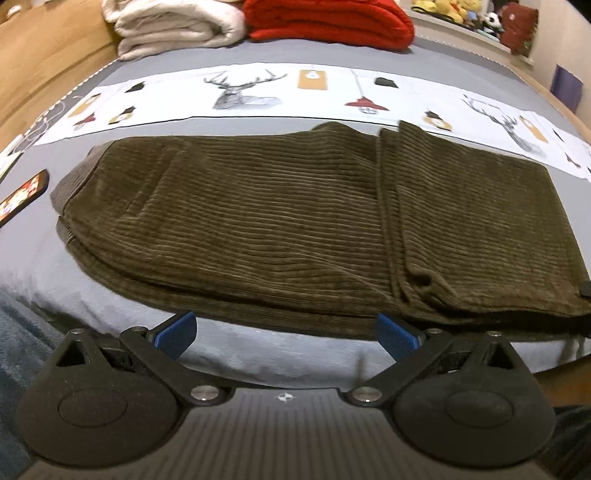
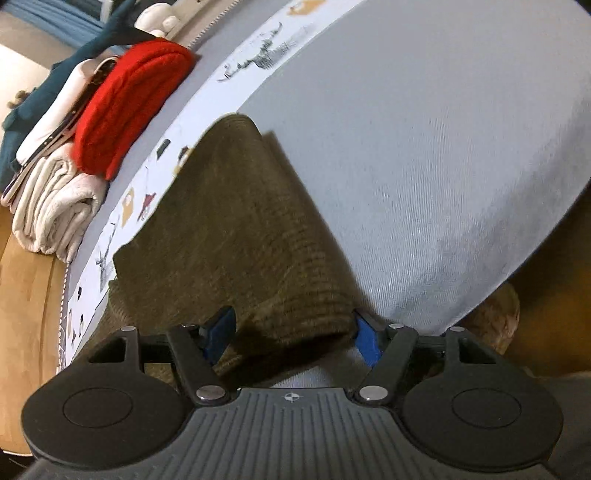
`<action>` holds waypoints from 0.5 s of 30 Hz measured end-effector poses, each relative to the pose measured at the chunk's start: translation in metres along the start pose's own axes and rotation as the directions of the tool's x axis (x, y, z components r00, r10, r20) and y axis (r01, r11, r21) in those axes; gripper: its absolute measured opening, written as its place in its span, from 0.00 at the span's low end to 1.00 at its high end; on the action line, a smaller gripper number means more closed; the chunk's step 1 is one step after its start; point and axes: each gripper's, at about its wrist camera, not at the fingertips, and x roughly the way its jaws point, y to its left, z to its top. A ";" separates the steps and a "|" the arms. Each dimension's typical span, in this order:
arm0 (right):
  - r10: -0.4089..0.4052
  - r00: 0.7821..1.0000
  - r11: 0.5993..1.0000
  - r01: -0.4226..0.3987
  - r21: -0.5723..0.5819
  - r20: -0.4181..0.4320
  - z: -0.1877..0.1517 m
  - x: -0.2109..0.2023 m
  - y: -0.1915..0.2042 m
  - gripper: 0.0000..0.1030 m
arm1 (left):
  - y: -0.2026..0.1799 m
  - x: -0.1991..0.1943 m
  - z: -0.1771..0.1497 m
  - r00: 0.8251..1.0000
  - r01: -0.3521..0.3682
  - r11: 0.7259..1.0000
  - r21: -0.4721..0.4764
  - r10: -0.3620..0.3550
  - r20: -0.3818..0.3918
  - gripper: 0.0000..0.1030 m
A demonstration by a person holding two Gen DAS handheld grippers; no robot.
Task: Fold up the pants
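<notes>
Dark olive corduroy pants (image 1: 280, 218) lie folded flat on the grey bed sheet (image 1: 258, 350), with a folded-over layer on the right part. My left gripper (image 1: 286, 334) is open and empty, just short of the pants' near edge. In the right wrist view the pants (image 2: 240, 236) stretch away from me, and their near folded end lies between the blue pads of my right gripper (image 2: 291, 334). The jaws stand wide apart around the cloth and do not pinch it.
A folded red blanket (image 1: 328, 20) and a cream blanket (image 1: 173, 26) lie at the far side of the bed, also in the right wrist view (image 2: 129, 103). A phone (image 1: 22, 197) lies at the left. A printed deer strip (image 1: 243, 92) crosses the sheet. Wooden bed frame (image 2: 29, 295) borders the mattress.
</notes>
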 end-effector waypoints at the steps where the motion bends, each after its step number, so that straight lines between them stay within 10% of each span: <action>1: 0.006 1.000 1.000 -0.006 0.001 0.008 -0.002 0.001 0.002 0.78 | 0.005 0.001 0.001 1.000 -0.004 1.000 -0.010 0.004 0.001 1.00; 15: 0.103 0.985 0.995 -0.104 0.002 0.141 -0.010 0.004 0.021 0.84 | 0.091 0.002 0.026 0.997 -0.072 0.971 -0.229 0.077 0.013 1.00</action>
